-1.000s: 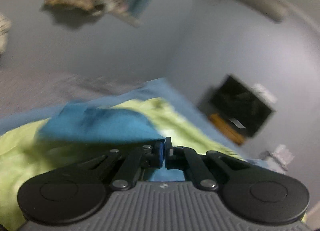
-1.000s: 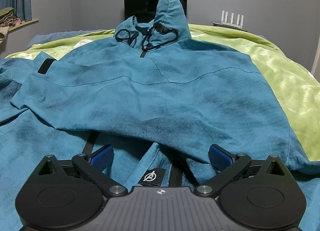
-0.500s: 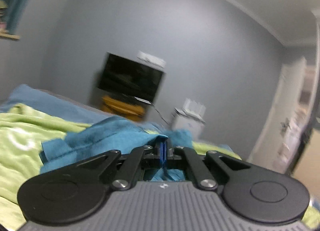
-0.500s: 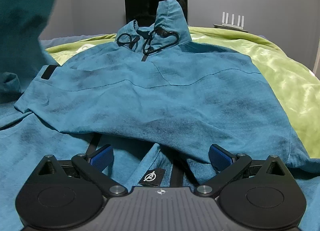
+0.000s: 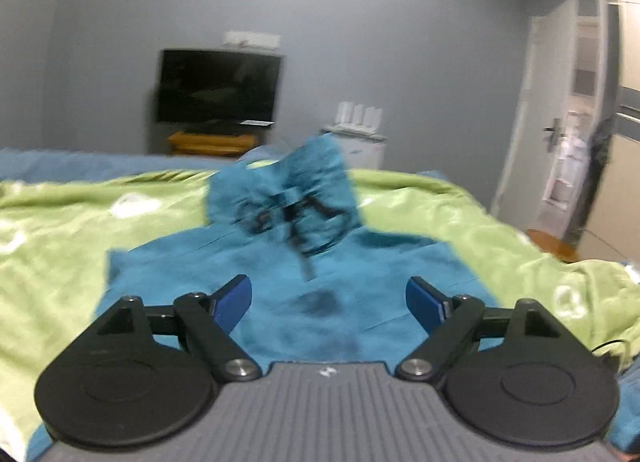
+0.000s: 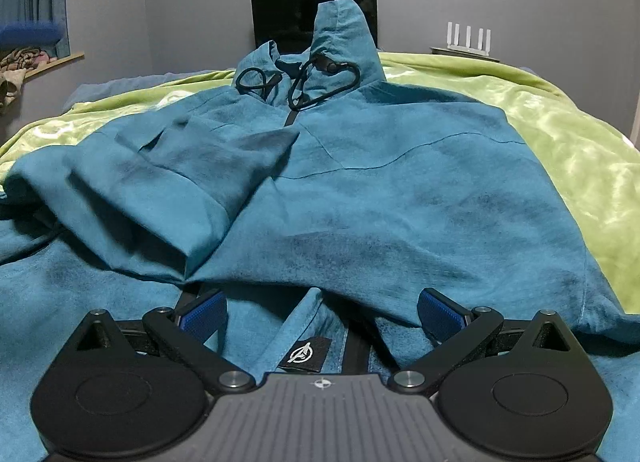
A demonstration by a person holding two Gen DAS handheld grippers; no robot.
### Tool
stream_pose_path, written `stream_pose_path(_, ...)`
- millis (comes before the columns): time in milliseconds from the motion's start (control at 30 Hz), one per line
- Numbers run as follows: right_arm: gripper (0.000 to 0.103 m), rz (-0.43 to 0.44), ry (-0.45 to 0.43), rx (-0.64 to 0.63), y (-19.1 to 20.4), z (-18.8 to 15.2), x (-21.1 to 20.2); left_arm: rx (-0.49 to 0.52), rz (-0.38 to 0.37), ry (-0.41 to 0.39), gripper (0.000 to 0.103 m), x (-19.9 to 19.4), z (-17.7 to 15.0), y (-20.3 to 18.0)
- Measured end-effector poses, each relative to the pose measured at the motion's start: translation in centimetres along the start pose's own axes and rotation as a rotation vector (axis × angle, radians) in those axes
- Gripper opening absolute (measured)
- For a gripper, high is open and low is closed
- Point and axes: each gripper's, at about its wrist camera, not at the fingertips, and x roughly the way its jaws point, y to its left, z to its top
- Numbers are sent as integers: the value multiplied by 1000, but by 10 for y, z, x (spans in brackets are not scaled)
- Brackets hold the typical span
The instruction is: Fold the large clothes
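Observation:
A teal hoodie [image 6: 380,190] lies front up on the bed, its hood [image 6: 320,74] with black drawstrings at the far end. One sleeve [image 6: 180,182] lies folded across the chest on the left. My left gripper [image 5: 328,290] hovers over the hoodie [image 5: 400,254] facing the hood [image 5: 308,182]; its jaws are opening, with nothing between the pads. My right gripper [image 6: 322,304] stands open low over the hem, by a black logo patch [image 6: 306,352], its pads apart from the cloth.
A green blanket [image 6: 560,134] covers the bed [image 5: 60,262]. A dark TV [image 5: 218,86] hangs on the far wall, with a white router [image 6: 468,36] to its right. A door [image 5: 560,122] stands at the right. Clothes lie on a windowsill [image 6: 24,62] at the left.
My left gripper swung round from the left with a pinch of teal cloth, then opened. The sleeve now lies across the hoodie's chest. The right gripper has not moved.

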Motion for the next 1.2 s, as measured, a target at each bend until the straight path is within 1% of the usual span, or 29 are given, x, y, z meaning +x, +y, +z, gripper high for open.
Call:
stream_pose_path(67,103,-2,-6,-2,1,0,-1,-29,71,16,84,-1,-10,27)
stream_pose_path(100,103,0,-15,-6,1,0,-3,-40,118,21,84,-4,-17,41)
stream_pose_path(167,102,4,-53,-27,6,1,-12,-76,203,27,84,-8,-27,64)
stream_pose_path(233,101,1,-102,-77,15,4,-23,-172,267,40,84,-9,-34,91)
stream_pose_path(300,101,10,-147,-146,29,12,-32,-293,303,47,84,-8,-41,113)
stream_pose_path(367,101,26,-176,-225,47,22,-37,-354,333,57,84,-4,-47,130)
stream_pose_path(433,101,65,-179,-319,69,33,-36,-356,347,68,84,2,-52,137)
stream_pose_path(500,100,97,-149,-422,93,40,-26,-332,351,71,84,6,-54,137)
stream_pose_path(567,94,90,-120,-537,119,42,-12,-308,351,77,85,12,-54,133)
stream_pose_path(600,88,75,-106,-598,131,41,-4,-298,350,76,86,13,-53,131)
stream_pose_path(633,84,49,-98,-652,141,40,4,-291,350,75,86,14,-54,131)
stream_pose_path(667,82,22,-90,-696,150,40,13,-284,350,77,86,15,-54,130)
stream_pose_path(700,78,-2,-76,-731,157,40,22,-279,349,78,86,15,-53,128)
stream_pose_path(767,62,-31,-67,-771,164,41,36,-281,343,76,86,12,-53,128)
stream_pose_path(800,33,-36,-60,-784,164,41,40,-285,341,75,86,12,-52,128)
stream_pose_path(833,4,-51,-51,-778,162,44,44,-288,339,74,86,12,-53,129)
stream_pose_path(867,5,-42,-47,-735,156,50,44,-290,338,74,86,13,-52,129)
stream_pose_path(933,5,-11,-86,-569,132,62,34,-287,340,74,86,13,-52,128)
stream_pose_path(1000,4,-29,-142,-404,102,74,21,-281,340,74,86,12,-52,127)
stream_pose_path(1067,4,-53,-179,-227,65,81,9,-270,343,81,86,14,-52,126)
stream_pose_path(1133,5,-87,-182,-29,21,79,1,-254,343,94,86,17,-52,124)
stream_pose_path(1200,6,-109,-150,153,-20,70,3,-233,337,113,86,20,-52,121)
